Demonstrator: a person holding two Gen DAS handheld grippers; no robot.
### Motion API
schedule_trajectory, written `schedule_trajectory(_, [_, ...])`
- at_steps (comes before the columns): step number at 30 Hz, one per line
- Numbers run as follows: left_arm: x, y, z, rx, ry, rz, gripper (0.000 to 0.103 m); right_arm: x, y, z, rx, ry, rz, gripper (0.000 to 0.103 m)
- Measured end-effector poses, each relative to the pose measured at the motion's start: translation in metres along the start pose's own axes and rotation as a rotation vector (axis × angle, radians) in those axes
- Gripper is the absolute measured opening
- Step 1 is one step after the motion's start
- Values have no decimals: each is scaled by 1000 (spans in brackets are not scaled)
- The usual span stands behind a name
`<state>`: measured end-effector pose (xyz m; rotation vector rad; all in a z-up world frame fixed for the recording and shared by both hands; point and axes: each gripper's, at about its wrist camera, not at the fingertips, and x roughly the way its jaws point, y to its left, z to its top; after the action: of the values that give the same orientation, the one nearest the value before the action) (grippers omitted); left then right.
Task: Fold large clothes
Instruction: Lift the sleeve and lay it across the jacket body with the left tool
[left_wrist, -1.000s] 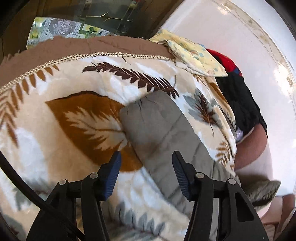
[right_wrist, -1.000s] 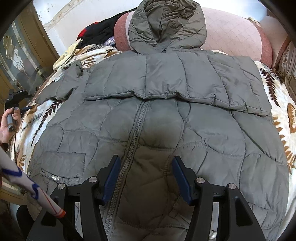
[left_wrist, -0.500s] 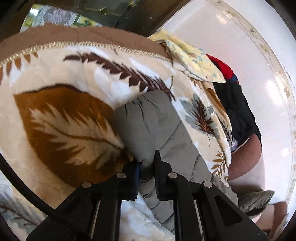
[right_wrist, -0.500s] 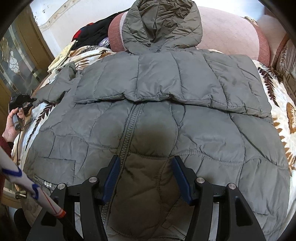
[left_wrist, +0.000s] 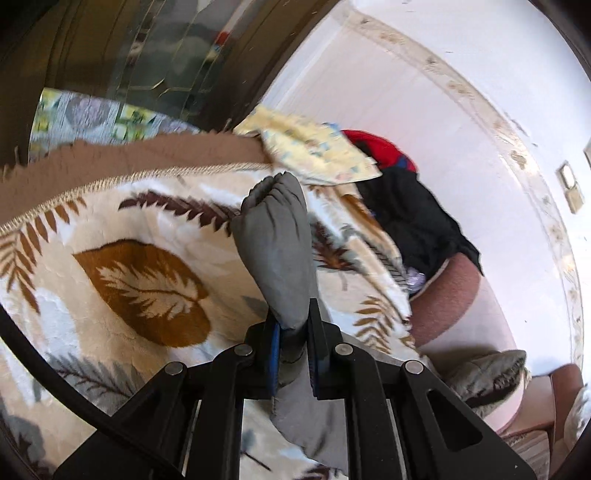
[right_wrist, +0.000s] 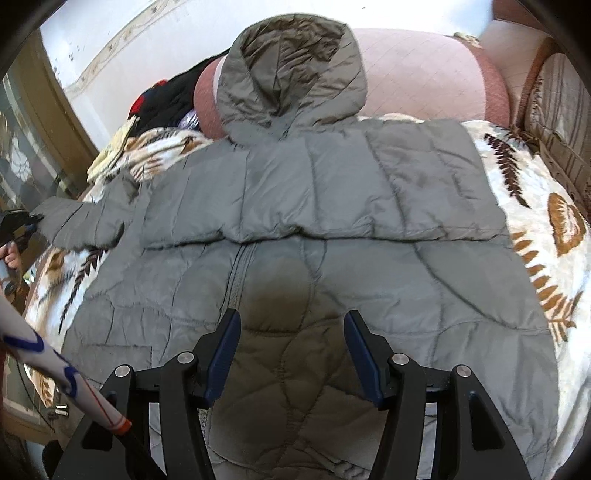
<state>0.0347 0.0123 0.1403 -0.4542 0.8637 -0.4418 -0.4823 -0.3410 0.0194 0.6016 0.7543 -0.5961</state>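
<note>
Since a second ago our left gripper (left_wrist: 293, 345) has closed on the sleeve (left_wrist: 275, 251) and raised its cuff end off the blanket (left_wrist: 110, 266); the right one has only drifted a little over the hem.

We have the coat (right_wrist: 314, 251) lying front-up on the bed, hood (right_wrist: 291, 74) against the pink headboard (right_wrist: 424, 74), one sleeve already folded across the chest. The other sleeve runs out to the side, and our left jaws are pinching it a little back from the cuff, which stands up beyond them. Our right gripper (right_wrist: 291, 354) hovers over the lower front with its jaws spread, holding nothing.

To fold well, we should carry the sleeve up and across the chest in one arc, keeping it taut so the padding does not bunch, and lay it parallel over the first sleeve. Our right gripper could press the body near the zipper so the coat does not slide on the plush blanket. A heap of clothes (left_wrist: 406, 206) near the headboard is well out of the way.
</note>
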Motion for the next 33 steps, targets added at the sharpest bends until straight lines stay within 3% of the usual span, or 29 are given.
schedule_trajectory(4, [-33,-35,-5,48,-17,-55,12,-11,-11,5,36,-35,-9,63])
schedule_trajectory(11, [-91,-140,-42,228,-18,-197,12,-33,-30,10,98,-101,-18,63])
schedule_trajectory(16, [-110,-228,-110,370,47,-338,12,-50,-47,13,145,-152,-47,63])
schedule_trajectory(22, [-91,-301,-215,497,196,-446,12,-63,-73,15,227,-183,-85,63])
schedule_trajectory(28, [-42,-334,-328,605,364,-431,12,-75,-100,16,316,-224,-137,63])
schedule_trajectory(31, [-7,-335,-388,658,464,-363,12,-77,-109,17,345,-236,-149,63])
schedule_trajectory(33, [12,-329,-415,696,509,-308,19,-77,-114,19,363,-239,-155,63])
